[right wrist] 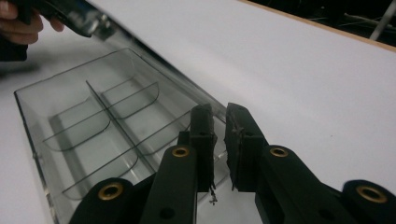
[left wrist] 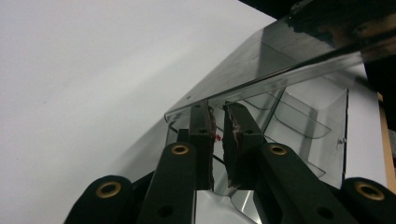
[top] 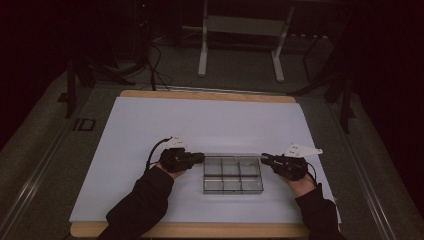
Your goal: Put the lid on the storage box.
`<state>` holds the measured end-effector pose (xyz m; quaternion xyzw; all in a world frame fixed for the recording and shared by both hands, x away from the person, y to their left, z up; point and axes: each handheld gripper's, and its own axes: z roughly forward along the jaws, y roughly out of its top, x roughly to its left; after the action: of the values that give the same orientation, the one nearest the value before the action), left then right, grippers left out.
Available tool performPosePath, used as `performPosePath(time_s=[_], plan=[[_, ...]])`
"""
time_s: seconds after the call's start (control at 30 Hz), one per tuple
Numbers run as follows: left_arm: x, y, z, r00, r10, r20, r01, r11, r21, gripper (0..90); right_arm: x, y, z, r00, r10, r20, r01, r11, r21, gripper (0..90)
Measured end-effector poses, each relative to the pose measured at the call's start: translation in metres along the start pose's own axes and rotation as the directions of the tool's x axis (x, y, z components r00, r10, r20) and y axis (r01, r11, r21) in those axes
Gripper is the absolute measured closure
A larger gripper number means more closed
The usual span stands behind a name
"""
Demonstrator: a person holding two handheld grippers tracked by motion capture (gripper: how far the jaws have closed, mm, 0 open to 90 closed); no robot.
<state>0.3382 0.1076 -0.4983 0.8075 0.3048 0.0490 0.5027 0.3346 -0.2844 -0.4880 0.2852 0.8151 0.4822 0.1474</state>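
Observation:
A clear plastic organiser box (top: 232, 176) with several empty compartments lies on the white sheet, near the front. Its transparent lid (top: 232, 155) stands raised along the far side. My left gripper (top: 200, 157) pinches the lid's left end, and my right gripper (top: 265, 158) pinches its right end. In the left gripper view the jaws (left wrist: 218, 110) sit nearly together on the lid's edge (left wrist: 280, 51), with the box (left wrist: 308, 121) below. In the right gripper view the jaws (right wrist: 218, 110) clamp the lid's rim (right wrist: 154, 56) beside the box (right wrist: 93, 121); the left gripper (right wrist: 79, 16) holds the far end.
A white sheet (top: 165, 125) covers the wooden table (top: 200, 94), whose edge shows at front and back. Beyond the table, cables (top: 157, 65) and white stand legs (top: 202, 55) are on the dark floor.

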Motion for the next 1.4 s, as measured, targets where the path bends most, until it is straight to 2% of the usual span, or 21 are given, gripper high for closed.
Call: performPosePath(time_s=[0.47,0.6,0.77,0.93,1.23,1.4], plan=[[-0.007,-0.012,0.001,0.9997,0.016,0.017,-0.017,0.999,0.041,83.8,0.002,-0.015,0.001,0.9993,-0.017,-0.033,0.018,0.999,0.051,81.4],[-0.007,-0.017,0.003,0.9997,0.014,0.019,-0.015,0.9984,0.054,86.1,0.001,-0.019,0.003,0.999,-0.006,-0.043,0.009,0.998,0.065,81.4],[-0.008,-0.02,0.004,0.9997,0.015,0.019,-0.016,0.9981,0.059,85.9,0.002,-0.022,0.005,0.9991,-0.013,-0.041,0.016,0.997,0.074,81.4],[-0.006,-0.024,0.004,1.0,0.004,0.005,-0.005,0.9976,0.069,73.2,0.002,-0.026,0.006,0.9995,-0.006,-0.032,0.008,0.997,0.075,80.0],[0.0,-0.033,0.008,0.9995,-0.029,0.01,0.028,0.996,0.085,72.1,-0.001,-0.033,0.007,0.9996,0.013,-0.027,-0.01,0.996,0.09,79.5],[0.002,-0.034,0.009,0.9987,-0.049,0.011,0.048,0.9958,0.078,69.5,-0.005,-0.034,0.007,0.9992,0.031,-0.027,-0.028,0.997,0.079,75.0]])
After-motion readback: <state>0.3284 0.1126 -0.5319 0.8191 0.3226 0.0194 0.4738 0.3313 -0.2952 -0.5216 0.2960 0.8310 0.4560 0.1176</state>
